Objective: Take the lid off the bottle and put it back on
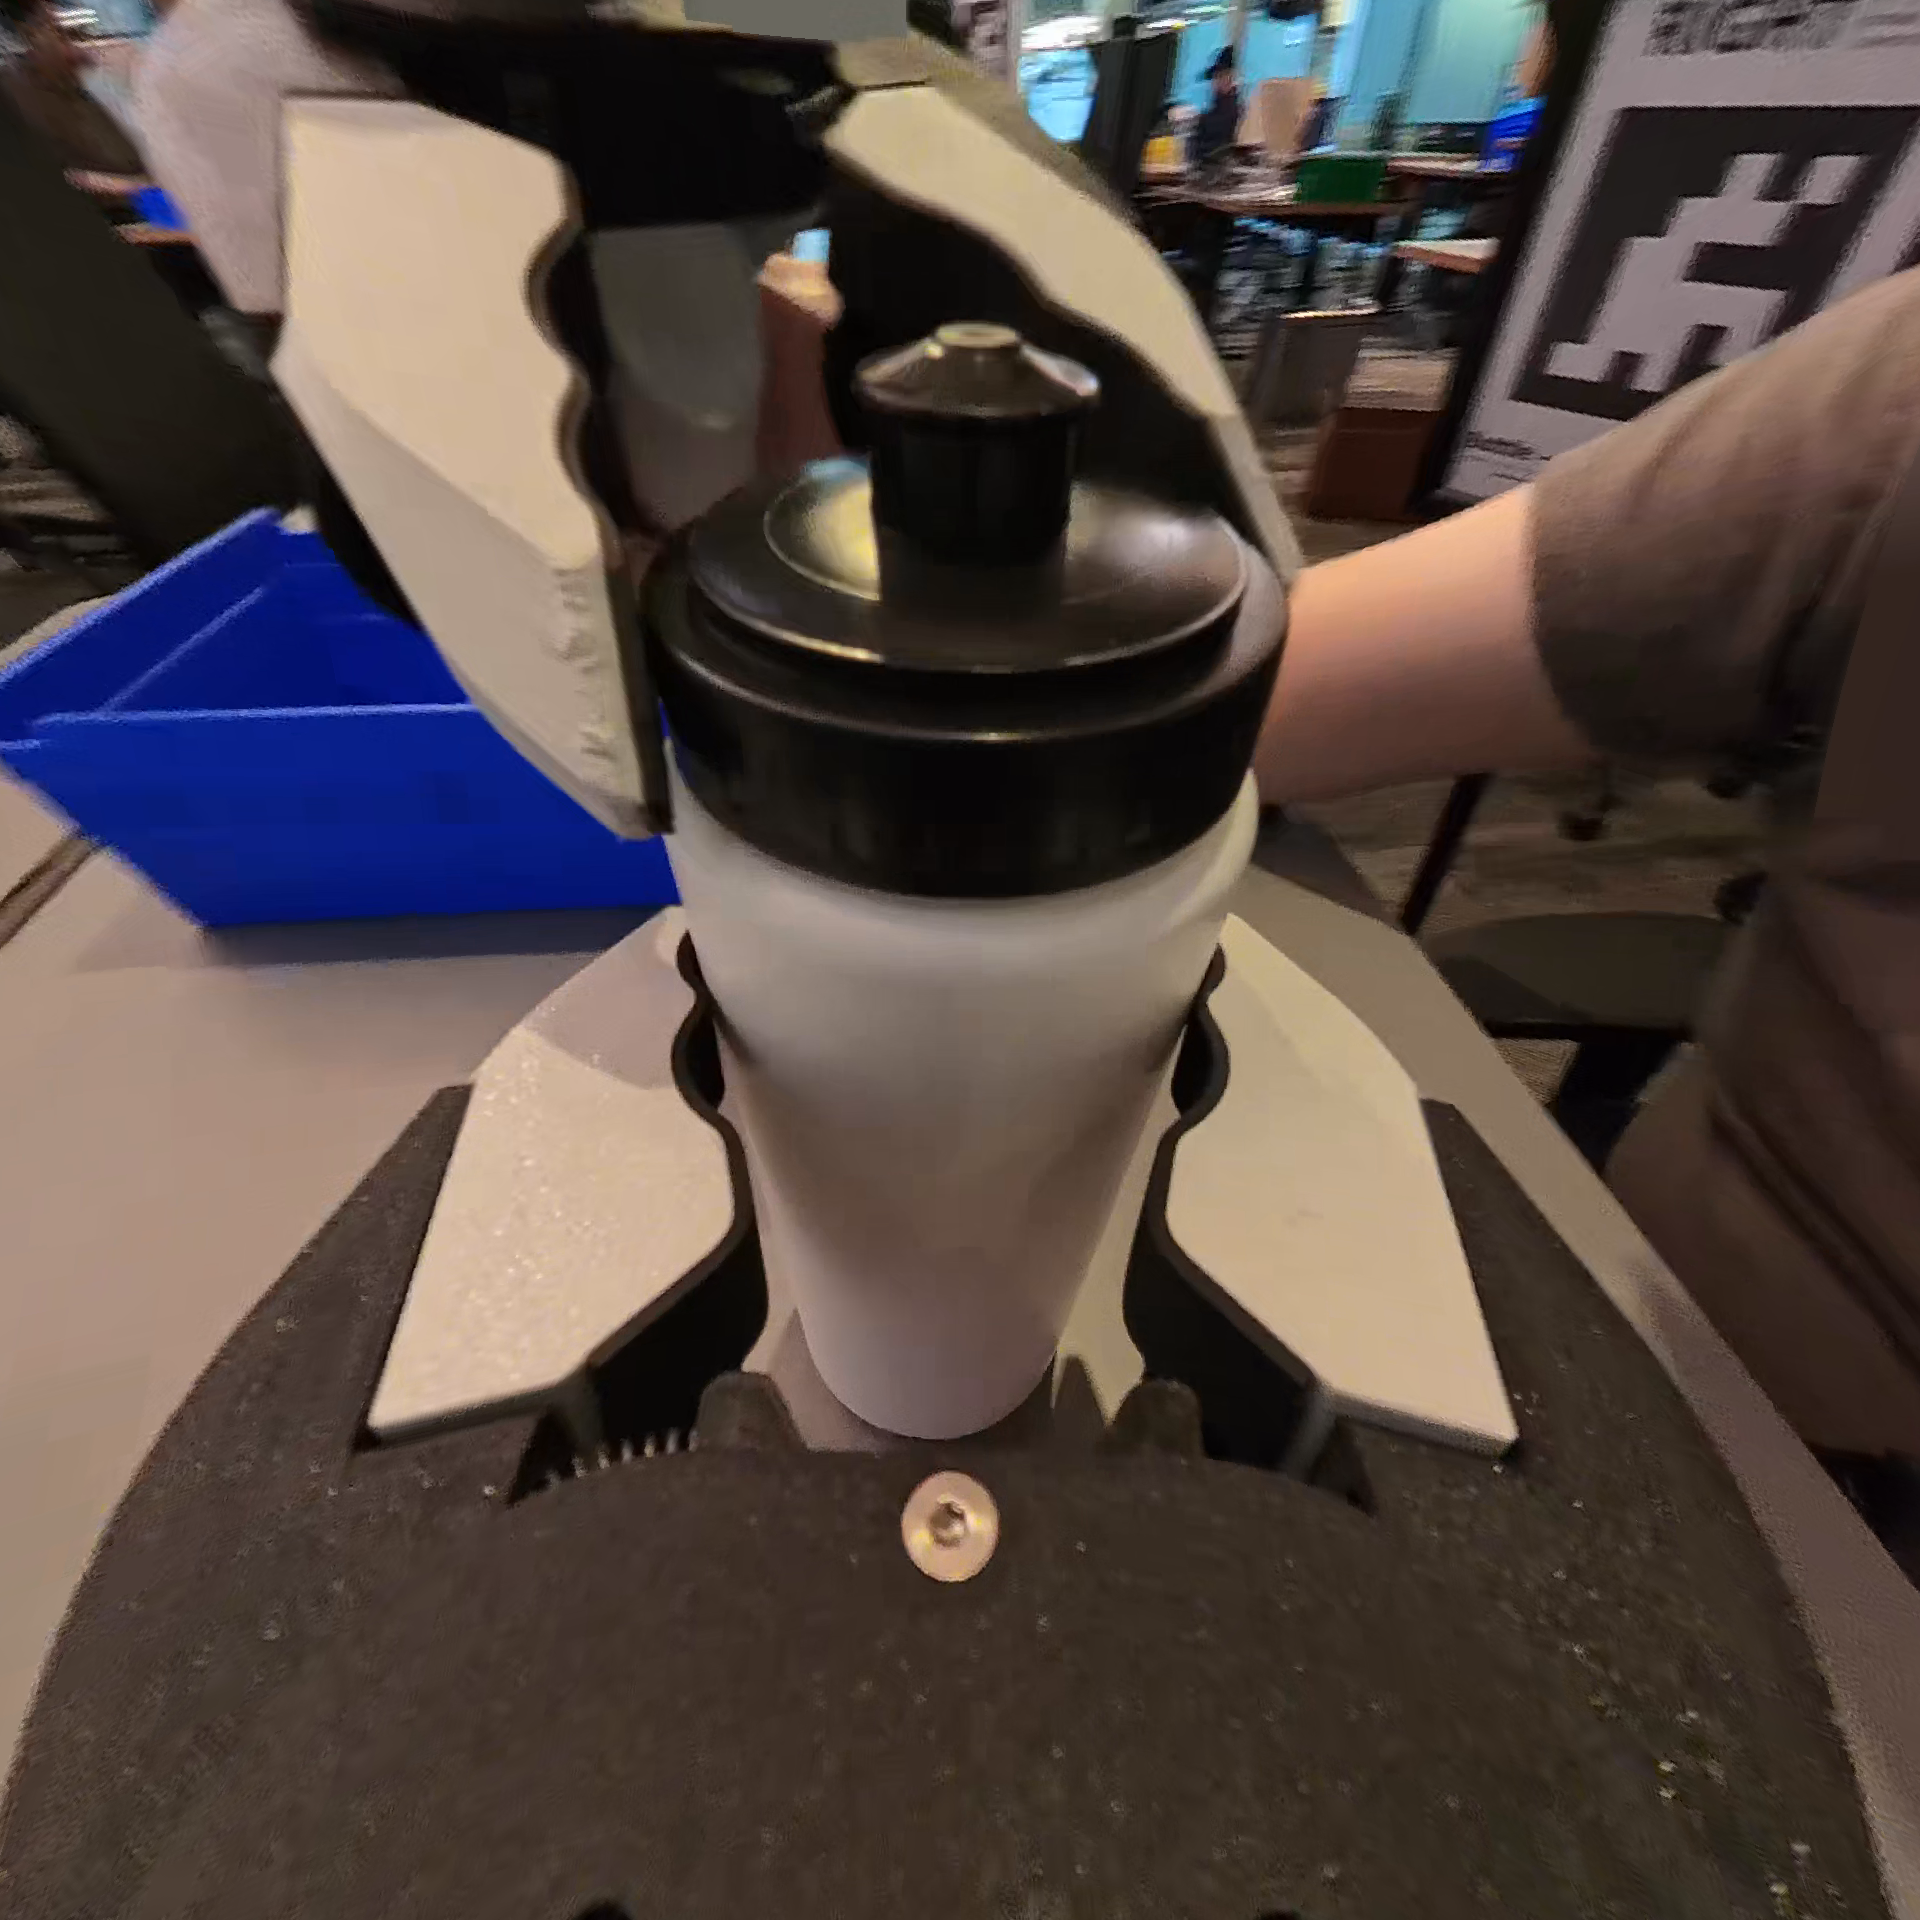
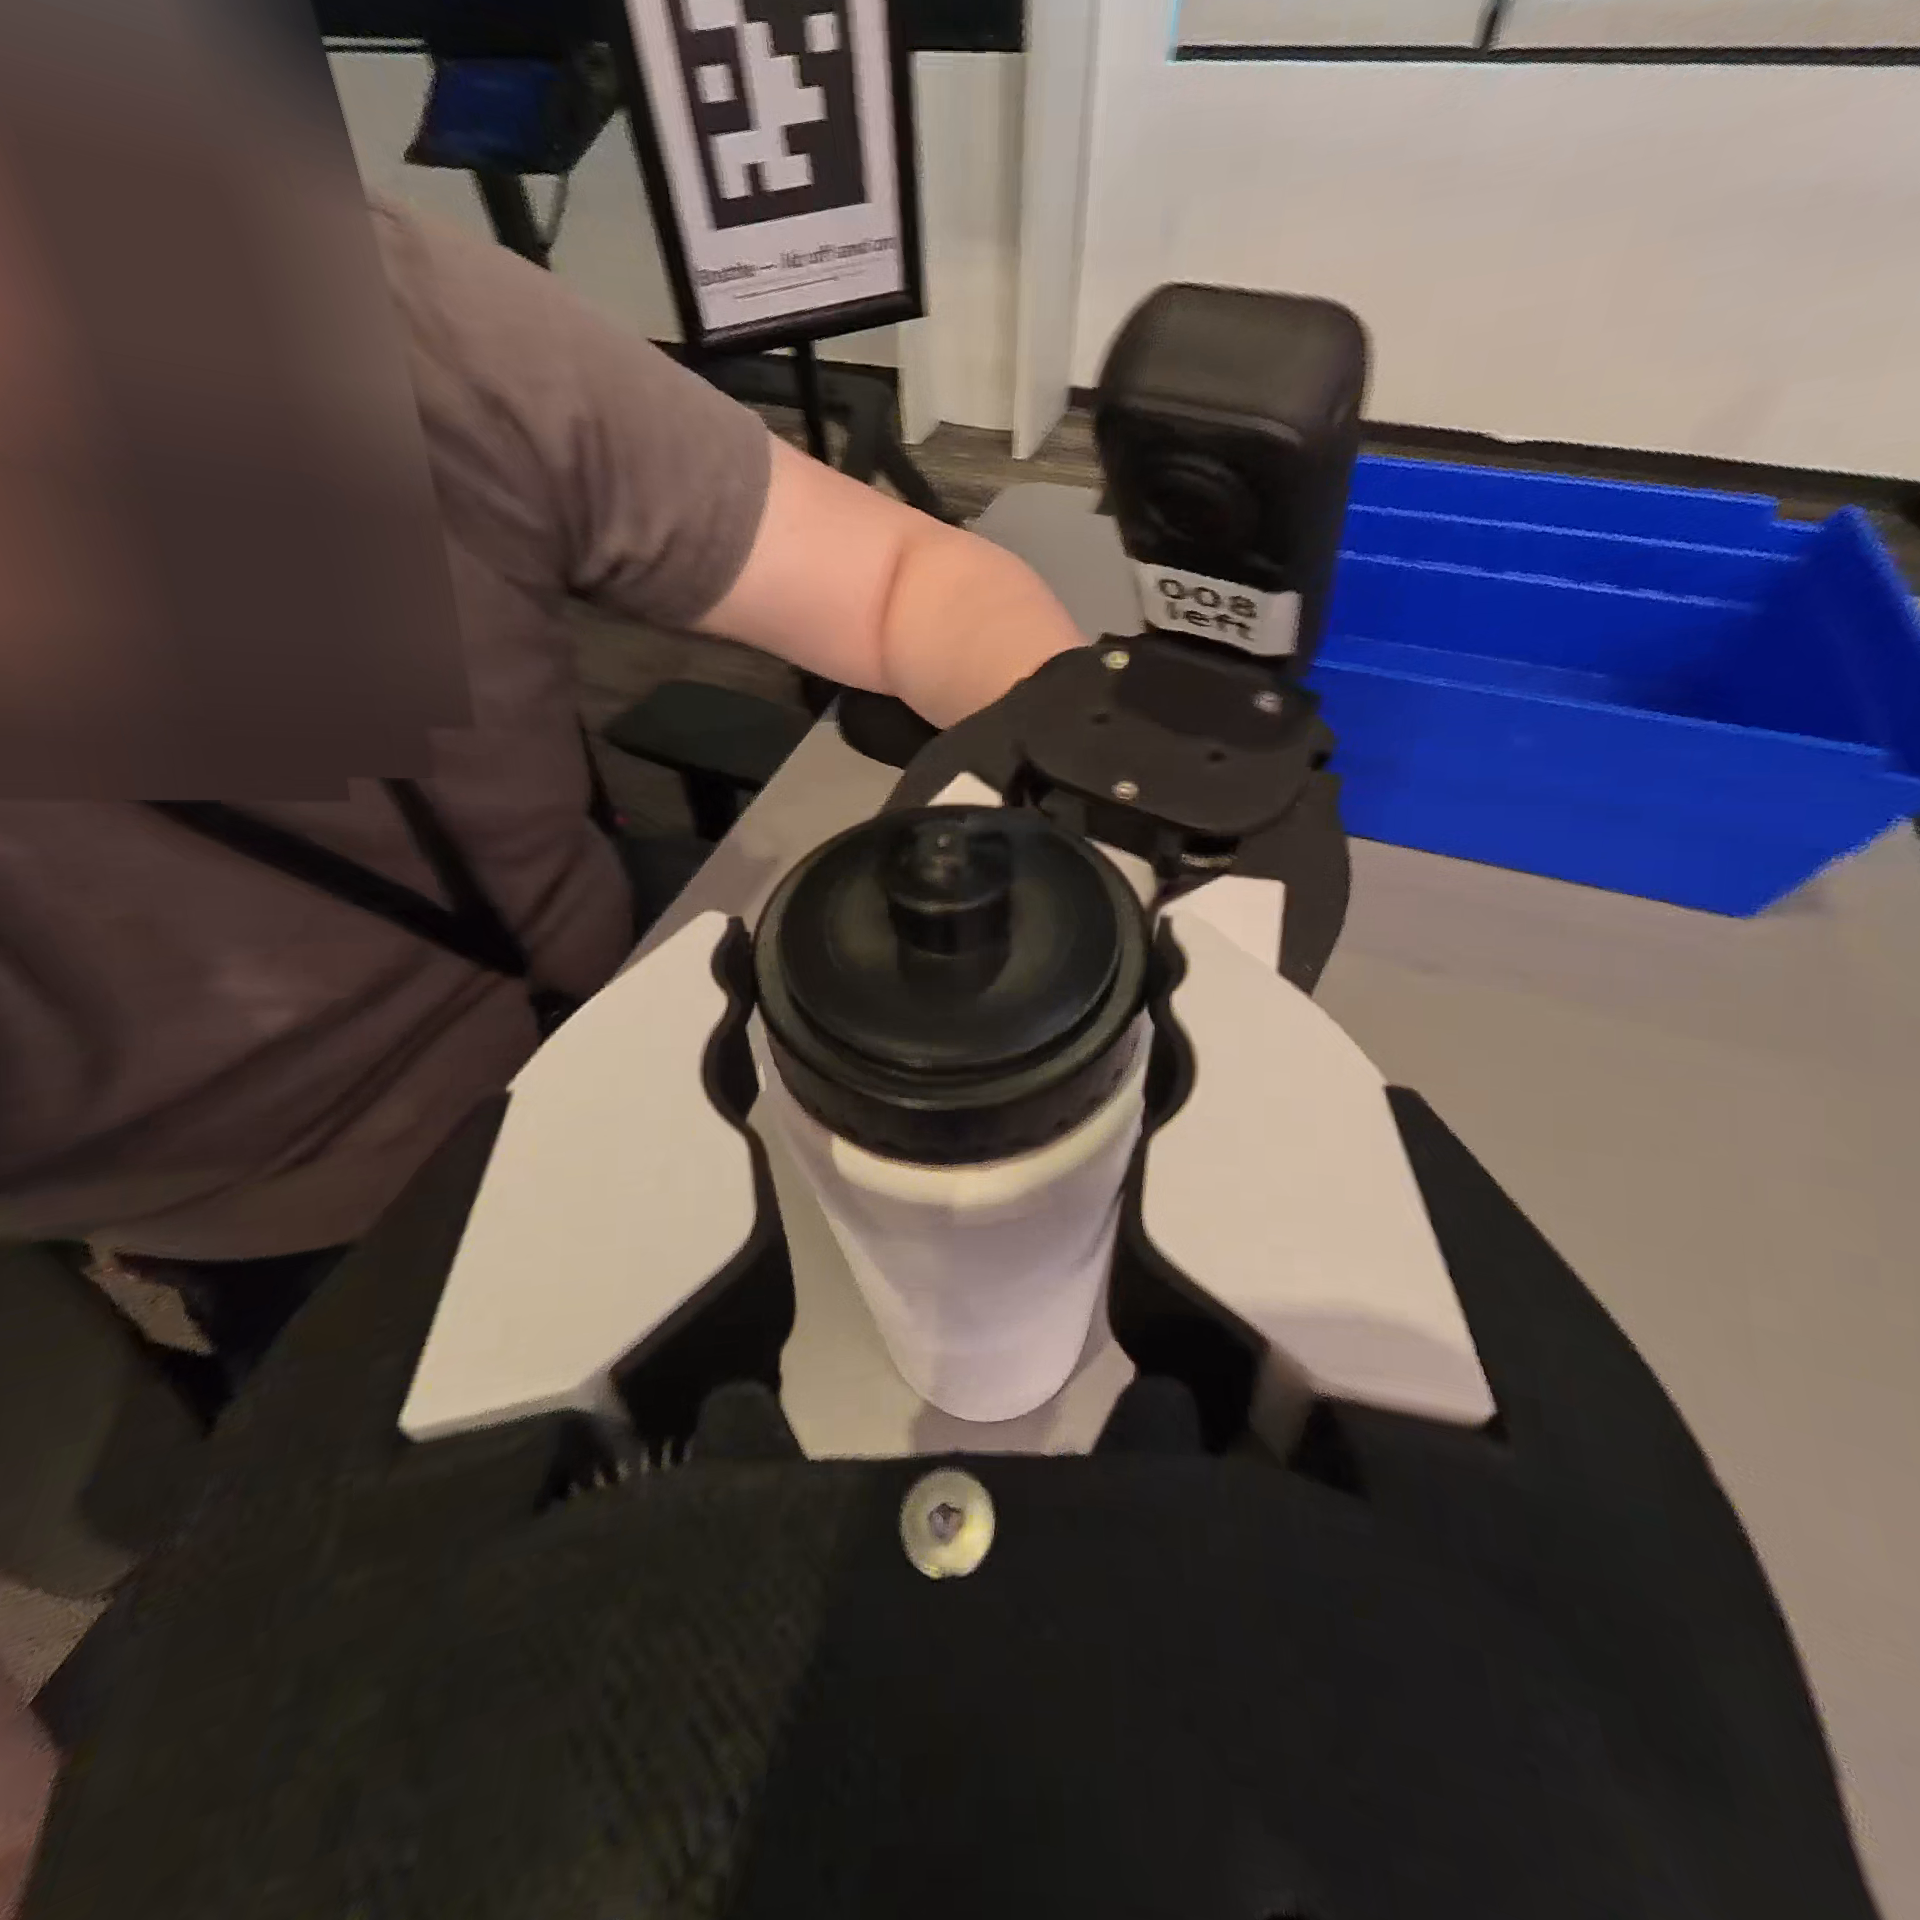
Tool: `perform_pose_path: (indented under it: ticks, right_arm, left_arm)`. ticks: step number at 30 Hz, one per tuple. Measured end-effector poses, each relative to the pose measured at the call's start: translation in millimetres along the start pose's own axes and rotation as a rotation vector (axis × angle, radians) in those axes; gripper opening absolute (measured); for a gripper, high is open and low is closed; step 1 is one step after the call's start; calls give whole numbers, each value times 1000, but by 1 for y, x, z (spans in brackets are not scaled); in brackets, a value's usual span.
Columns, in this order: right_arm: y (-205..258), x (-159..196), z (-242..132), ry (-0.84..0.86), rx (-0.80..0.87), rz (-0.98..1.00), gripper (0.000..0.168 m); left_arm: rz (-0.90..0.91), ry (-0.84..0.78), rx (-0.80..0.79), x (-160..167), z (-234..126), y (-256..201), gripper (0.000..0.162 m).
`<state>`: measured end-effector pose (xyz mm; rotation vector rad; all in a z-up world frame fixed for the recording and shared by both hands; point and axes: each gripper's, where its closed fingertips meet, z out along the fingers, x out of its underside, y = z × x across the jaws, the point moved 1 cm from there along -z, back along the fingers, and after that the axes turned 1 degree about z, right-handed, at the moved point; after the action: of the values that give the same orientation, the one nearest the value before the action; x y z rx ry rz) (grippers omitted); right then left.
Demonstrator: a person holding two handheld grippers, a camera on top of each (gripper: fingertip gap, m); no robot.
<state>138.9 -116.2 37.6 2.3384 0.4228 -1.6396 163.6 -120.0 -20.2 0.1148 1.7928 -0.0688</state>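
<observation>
**Q:** Any writing on show?

**A:** Two items. In the right wrist view, a white sticker on the front of a black camera carries a no. above a short word, black print, legible.

**Q:** And the other?

**A:** A framed sign on a stand has a b/w square marker code with small print below, too blurred to read. In the left wrist view the sign shows bold lettering along the top, cropped, and fine print at btm, smeared.

The white bottle is standing upright on my table, its black spouted lid sitting on top.
</observation>
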Motion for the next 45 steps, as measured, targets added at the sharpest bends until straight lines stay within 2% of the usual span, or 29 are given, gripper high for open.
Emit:
perform_pose_path:
  ticks: [3,8,10,13,14,15,18,21,24,26,27,30,32,37,41,43,44,45]
  right_arm:
    - [-29,-7,-7,-21,218,36,89]
    - [-77,-13,-30,12,674,165,90]
    - [-77,-15,-26,13,714,217,90]
    - [-81,-1,-19,111,781,261,90]
    - [-81,2,-15,130,768,259,89]
    - [-80,2,-11,130,745,252,74]
    - [-71,3,-11,152,647,230,74]
    - [-46,4,-11,158,412,159,74]
    - [-10,3,-8,77,122,-22,74]
    - [6,1,-5,15,-23,-21,74]
    - [7,1,-5,1,-45,-14,74]
    - [-6,-1,-6,-6,44,-6,75]
    - [-24,-8,-10,-34,178,16,91]
    - [-71,-19,-24,-32,610,138,92]
    - [-75,-14,-17,48,735,207,92]
    - [-76,-4,-12,113,743,211,91]
    - [-76,1,-10,146,723,214,78]
    - [-74,3,-8,159,697,211,76]
  left_arm:
    - [-58,3,-202,2,-7,33,86]
    - [-158,-8,-493,8,-32,75,86]
    - [-160,3,-546,9,-37,81,86]
    - [-158,-2,-566,9,-37,82,87]
    - [-149,2,-563,9,-36,81,87]
    - [-142,8,-561,9,-35,80,87]
    - [-124,15,-505,8,-32,74,86]
    - [-115,18,-301,5,-19,51,86]
    - [-44,2,-115,2,-4,19,87]
    - [-26,6,-17,0,3,0,87]
    - [-37,6,7,-1,4,-4,87]
    - [-46,8,-75,0,2,8,87]
    - [-70,13,-212,2,-3,29,86]
    - [-136,6,-497,8,-30,72,86]
    - [-166,-2,-555,9,-37,80,87]
    - [-146,5,-552,9,-35,77,87]
    - [-133,10,-547,8,-34,76,87]
    - [-125,16,-547,8,-33,74,87]
